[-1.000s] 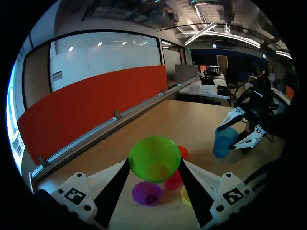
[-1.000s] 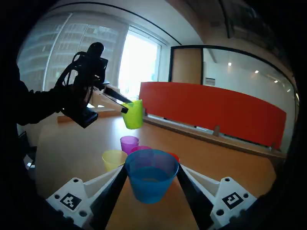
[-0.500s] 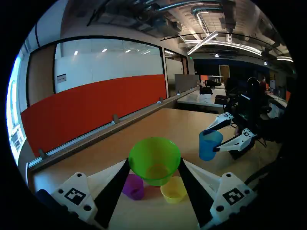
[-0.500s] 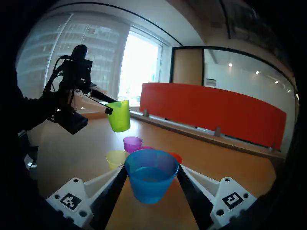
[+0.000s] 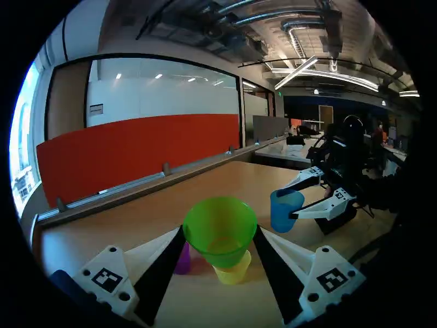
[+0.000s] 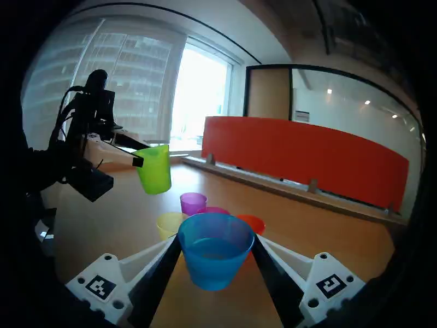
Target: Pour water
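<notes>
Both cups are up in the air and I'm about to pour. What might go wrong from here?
The blue cup holds water, and in the left gripper view it hangs apart from the green cup. Tilting it there would probably wet the table.
The yellow cup and purple cup stand just below the green cup. Lowering the left gripper might knock them over.
The right gripper pinches only the blue cup's sides, so a tilt may loosen it.

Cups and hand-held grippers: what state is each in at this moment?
green cup: lifted, near upright.
blue cup: lifted, upright, water inside.
yellow cup: upright on table.
purple cup: upright on table.
orange cup: upright on table, partly hidden.
pink cup: mostly hidden.
left hand-held gripper: shut on green cup.
right hand-held gripper: shut on blue cup.
</notes>
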Demonstrator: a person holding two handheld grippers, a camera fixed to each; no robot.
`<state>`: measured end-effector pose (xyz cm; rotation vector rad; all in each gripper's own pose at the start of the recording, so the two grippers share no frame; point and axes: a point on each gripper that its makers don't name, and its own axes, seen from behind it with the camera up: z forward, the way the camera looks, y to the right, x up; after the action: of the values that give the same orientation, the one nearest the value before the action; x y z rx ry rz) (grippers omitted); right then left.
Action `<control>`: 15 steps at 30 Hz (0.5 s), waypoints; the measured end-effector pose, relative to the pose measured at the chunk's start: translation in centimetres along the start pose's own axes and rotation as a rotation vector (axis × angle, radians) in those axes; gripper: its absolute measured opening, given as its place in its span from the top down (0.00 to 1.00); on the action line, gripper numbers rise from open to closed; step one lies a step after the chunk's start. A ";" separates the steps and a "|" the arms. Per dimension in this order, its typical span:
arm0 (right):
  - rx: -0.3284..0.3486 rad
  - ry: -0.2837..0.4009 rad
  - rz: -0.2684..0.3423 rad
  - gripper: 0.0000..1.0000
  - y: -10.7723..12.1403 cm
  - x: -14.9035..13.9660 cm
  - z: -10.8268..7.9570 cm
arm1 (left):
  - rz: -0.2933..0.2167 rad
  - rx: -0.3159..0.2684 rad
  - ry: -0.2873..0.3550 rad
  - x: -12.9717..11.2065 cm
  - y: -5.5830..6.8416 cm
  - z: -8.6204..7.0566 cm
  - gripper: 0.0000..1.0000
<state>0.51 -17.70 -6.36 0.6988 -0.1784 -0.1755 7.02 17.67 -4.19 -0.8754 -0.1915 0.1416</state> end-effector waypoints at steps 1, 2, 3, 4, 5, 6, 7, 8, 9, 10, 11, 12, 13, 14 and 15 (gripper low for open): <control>0.001 0.000 0.000 0.08 0.0 0.0 0.0 | -0.002 0.002 0.001 -0.1 0.1 -0.1 0.12; 0.002 0.000 0.001 0.08 -0.1 0.0 0.0 | -0.004 0.004 0.002 -0.3 0.2 -0.3 0.13; 0.002 0.000 0.001 0.08 -0.1 -0.1 0.0 | -0.007 0.008 0.003 -0.4 0.3 -0.4 0.13; 0.003 -0.001 0.002 0.08 -0.2 -0.1 0.1 | -0.010 0.014 0.004 -0.6 0.3 -0.6 0.13; 0.003 -0.001 0.002 0.08 -0.2 -0.1 0.1 | -0.013 0.019 0.004 -0.8 0.3 -0.7 0.13; 0.004 -0.002 0.002 0.08 -0.3 -0.1 0.0 | -0.016 0.022 0.004 -1.0 0.3 -0.9 0.12; 0.004 -0.003 0.001 0.08 -0.3 -0.1 0.0 | -0.018 0.023 0.002 -1.2 0.4 -1.0 0.12; 0.005 -0.003 0.000 0.08 -0.4 -0.1 0.0 | -0.021 0.024 0.001 -1.4 0.5 -1.2 0.12; 0.005 -0.004 -0.001 0.08 -0.5 -0.1 0.0 | -0.023 0.026 -0.001 -1.7 0.7 -1.4 0.13; 0.006 -0.005 -0.002 0.08 -0.5 -0.1 0.0 | -0.023 0.028 -0.004 -1.9 0.8 -1.5 0.13; 0.006 -0.005 -0.003 0.08 -0.6 -0.1 -0.1 | -0.023 0.030 -0.007 -2.1 0.9 -1.7 0.13; 0.006 -0.006 -0.004 0.08 -0.7 -0.1 -0.1 | -0.022 0.031 -0.009 -2.4 1.1 -1.9 0.12; 0.007 -0.006 -0.003 0.08 -0.7 -0.1 -0.1 | -0.020 0.033 -0.011 -2.6 1.2 -2.0 0.12; 0.007 -0.006 -0.003 0.08 -0.8 -0.1 -0.1 | -0.017 0.034 -0.012 -2.8 1.4 -2.2 0.12; 0.008 -0.007 -0.003 0.08 -0.8 -0.1 -0.1 | -0.014 0.036 -0.014 -3.0 1.5 -2.4 0.12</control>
<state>0.32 -18.26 -6.98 0.7064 -0.1845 -0.1800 4.58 16.24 -7.15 -0.8377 -0.2071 0.1375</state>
